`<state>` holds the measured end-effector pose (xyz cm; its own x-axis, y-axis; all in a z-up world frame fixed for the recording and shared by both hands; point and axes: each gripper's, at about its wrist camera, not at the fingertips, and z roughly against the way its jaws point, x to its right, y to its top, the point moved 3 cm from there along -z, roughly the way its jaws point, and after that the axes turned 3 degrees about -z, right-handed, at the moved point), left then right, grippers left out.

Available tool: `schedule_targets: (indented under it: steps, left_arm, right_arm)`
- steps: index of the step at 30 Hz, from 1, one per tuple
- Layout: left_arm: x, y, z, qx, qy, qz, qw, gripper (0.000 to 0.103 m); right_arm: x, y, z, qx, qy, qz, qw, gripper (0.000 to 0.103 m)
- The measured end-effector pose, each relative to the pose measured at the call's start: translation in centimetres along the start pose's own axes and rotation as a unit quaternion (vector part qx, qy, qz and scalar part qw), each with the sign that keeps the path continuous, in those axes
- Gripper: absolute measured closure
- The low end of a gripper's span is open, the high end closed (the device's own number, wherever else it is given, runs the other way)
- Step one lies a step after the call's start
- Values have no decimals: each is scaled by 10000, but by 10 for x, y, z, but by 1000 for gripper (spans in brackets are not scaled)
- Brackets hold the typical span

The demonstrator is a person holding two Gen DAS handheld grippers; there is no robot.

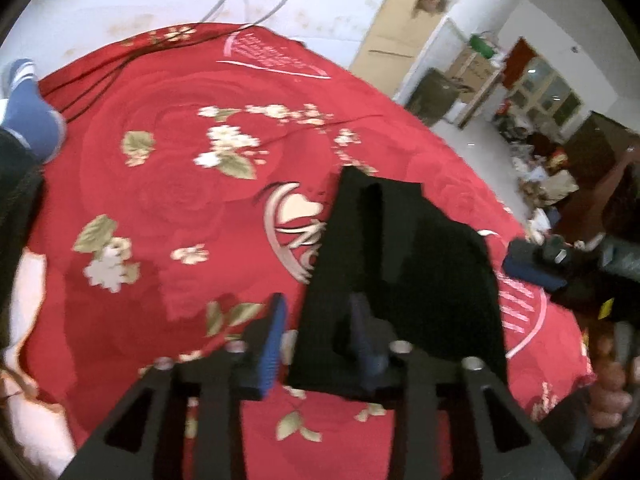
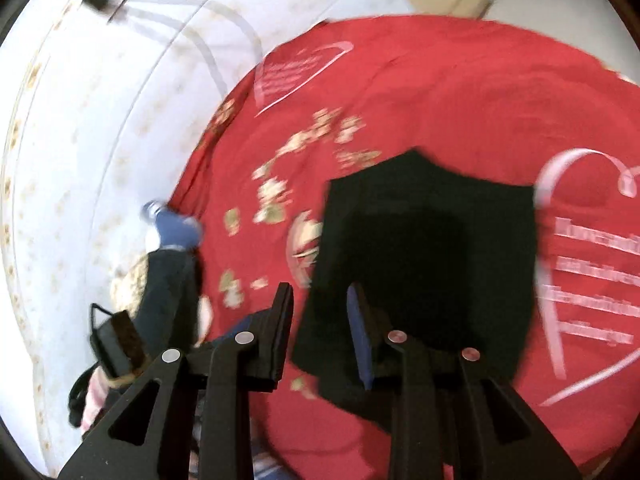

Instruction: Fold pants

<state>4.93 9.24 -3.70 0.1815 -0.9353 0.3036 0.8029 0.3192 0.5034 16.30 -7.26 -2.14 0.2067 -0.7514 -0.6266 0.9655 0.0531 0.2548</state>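
Though folded, pants (image 1: 400, 280) beneath left gripper (image 1: 318, 332)

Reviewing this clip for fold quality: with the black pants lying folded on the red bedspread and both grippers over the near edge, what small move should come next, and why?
Probably draw both grippers back. The black pants lie flat on the red bedspread, and the left gripper and right gripper stand open, gripping nothing.

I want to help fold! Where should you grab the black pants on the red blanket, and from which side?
Probably the near corner of the folded black pants, coming from the front. That edge lies flat on the red blanket, right by the open left gripper, with free fabric to pinch. The right gripper is open at the near edge too.
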Motion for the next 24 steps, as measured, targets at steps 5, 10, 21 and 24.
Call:
schedule_targets:
  steps: [5, 10, 21, 24]
  left_arm:
    - [22, 1, -16, -24, -347, -418, 9985, 58]
    - [34, -2, -22, -88, -826, -467, 9954, 58]
    - [55, -40, -28, -851, -809, -818, 9897, 59]
    - [54, -40, -29, -935, -1013, -556, 9889, 59]
  right_arm:
    - [63, -18, 16, 63, -130, -578, 9982, 74]
    - [98, -31, 24, 219, 155, -938, 9952, 74]
    - [103, -26, 12, 313, 639, -1147, 9909, 74]
    - [104, -26, 12, 317, 648, -1136, 9909, 74]
